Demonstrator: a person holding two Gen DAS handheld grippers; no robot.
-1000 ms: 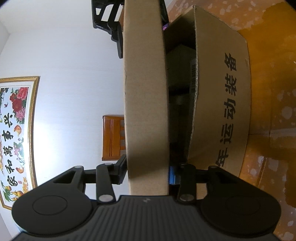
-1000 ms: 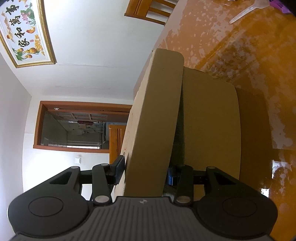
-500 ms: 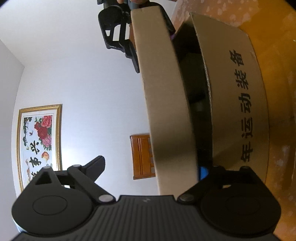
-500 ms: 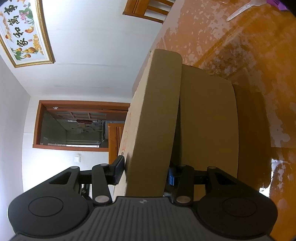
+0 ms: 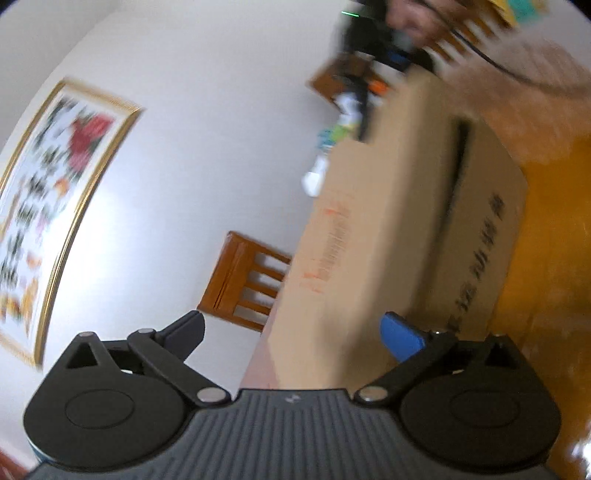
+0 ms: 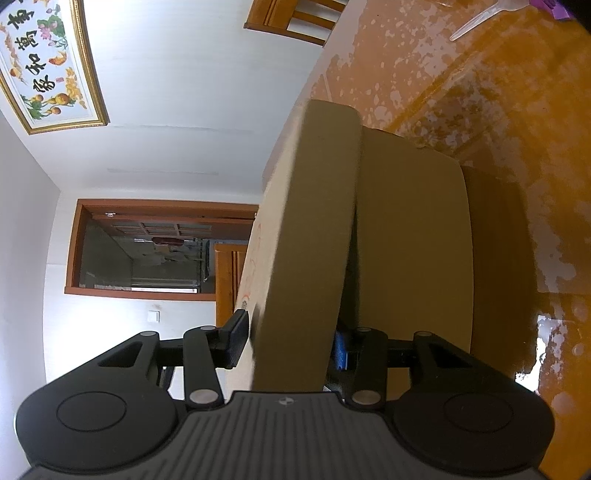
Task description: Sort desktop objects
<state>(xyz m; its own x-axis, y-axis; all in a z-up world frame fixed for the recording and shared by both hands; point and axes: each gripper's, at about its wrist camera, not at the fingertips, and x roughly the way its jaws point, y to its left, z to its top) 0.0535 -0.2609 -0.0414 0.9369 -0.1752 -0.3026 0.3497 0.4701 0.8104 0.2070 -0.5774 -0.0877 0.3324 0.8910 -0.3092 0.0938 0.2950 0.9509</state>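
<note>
My left claw (image 5: 291,328) has just sprung wide off the brown cardboard box flap (image 5: 369,236); my right claw (image 6: 291,339) pinches that flap's other end, the box on the orange worktop (image 6: 517,110). Sorting can resume.

A cardboard box (image 6: 413,236) stands on the bench (image 6: 517,110), its flap (image 6: 314,240) raised on the left. A spoon (image 6: 480,18) lies far behind it on the bench, and a chair (image 6: 291,14) stands beyond the far edge.
</note>
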